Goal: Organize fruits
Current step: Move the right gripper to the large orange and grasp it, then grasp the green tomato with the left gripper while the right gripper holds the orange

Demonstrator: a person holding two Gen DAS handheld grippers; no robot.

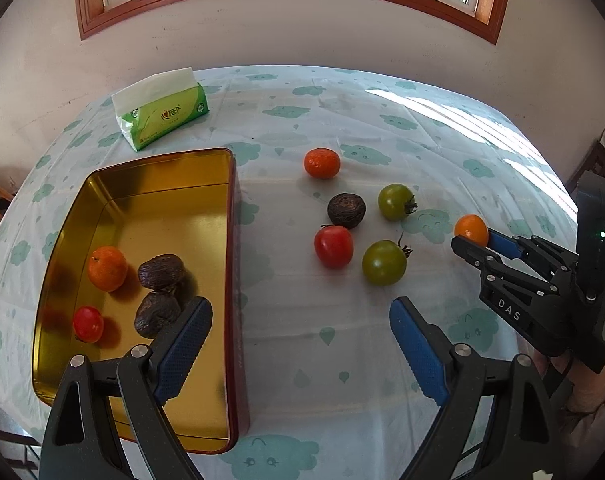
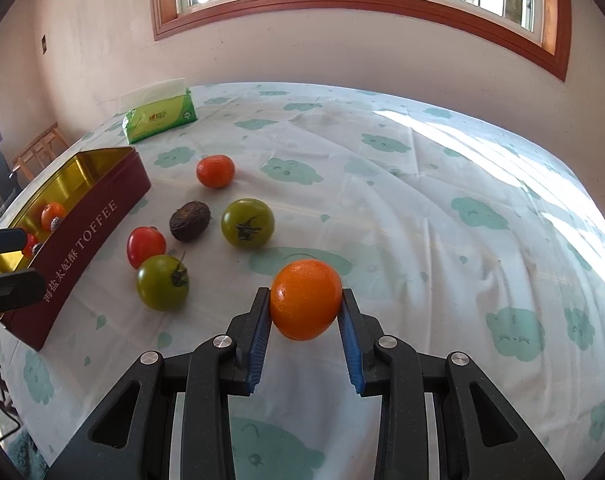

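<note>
On a cloud-print tablecloth (image 2: pixel 382 184) beneath a sunlit window, a small orange (image 2: pixel 305 299) is pinched between the blue pads of the right gripper (image 2: pixel 305 312), evidently bound for the toffee tin (image 1: pixel 233 280), where sorted fruit is already gathered. The left gripper (image 1: pixel 298 344) is held spread and empty beside the tin; five fruits are left loose nearby.

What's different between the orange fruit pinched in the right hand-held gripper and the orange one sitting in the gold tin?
The held orange fruit is clamped between the right hand-held gripper pads; the tin's orange fruit lies loose on the tin floor. The held one is alone; the other sits beside two dark wrinkled fruits and a red tomato. Both are round, orange and glossy.
</note>
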